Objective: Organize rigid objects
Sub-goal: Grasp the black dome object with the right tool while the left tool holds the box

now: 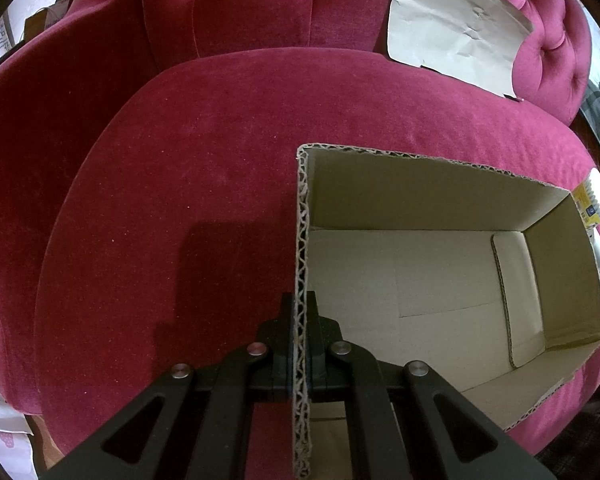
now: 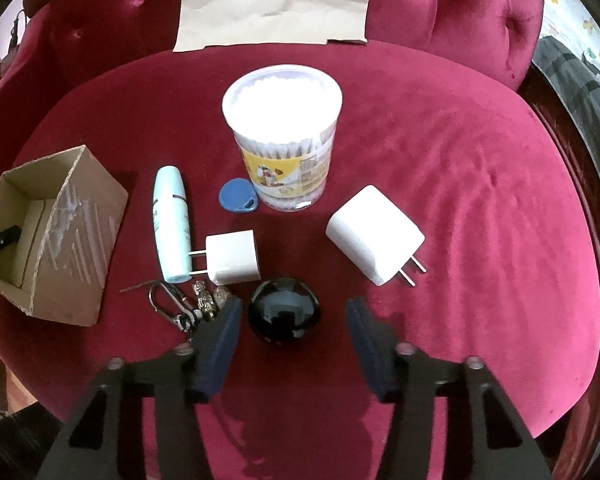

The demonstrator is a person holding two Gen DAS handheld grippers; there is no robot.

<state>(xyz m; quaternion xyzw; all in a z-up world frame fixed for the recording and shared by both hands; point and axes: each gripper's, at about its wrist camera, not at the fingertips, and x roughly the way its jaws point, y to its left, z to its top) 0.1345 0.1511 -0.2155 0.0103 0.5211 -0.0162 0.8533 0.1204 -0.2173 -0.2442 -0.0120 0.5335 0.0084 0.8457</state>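
Red seat: R tool straddles black ball.

seat: crimson velvet, soft nap | box: raw corrugated cardboard, matt | ball: black, glossy, mirror-like | chargers: smooth white plastic, metal prongs | tub: clear plastic, paper label | key clip: shiny metal | sheet: creased tan paper

Home: tufted crimson velvet armchair
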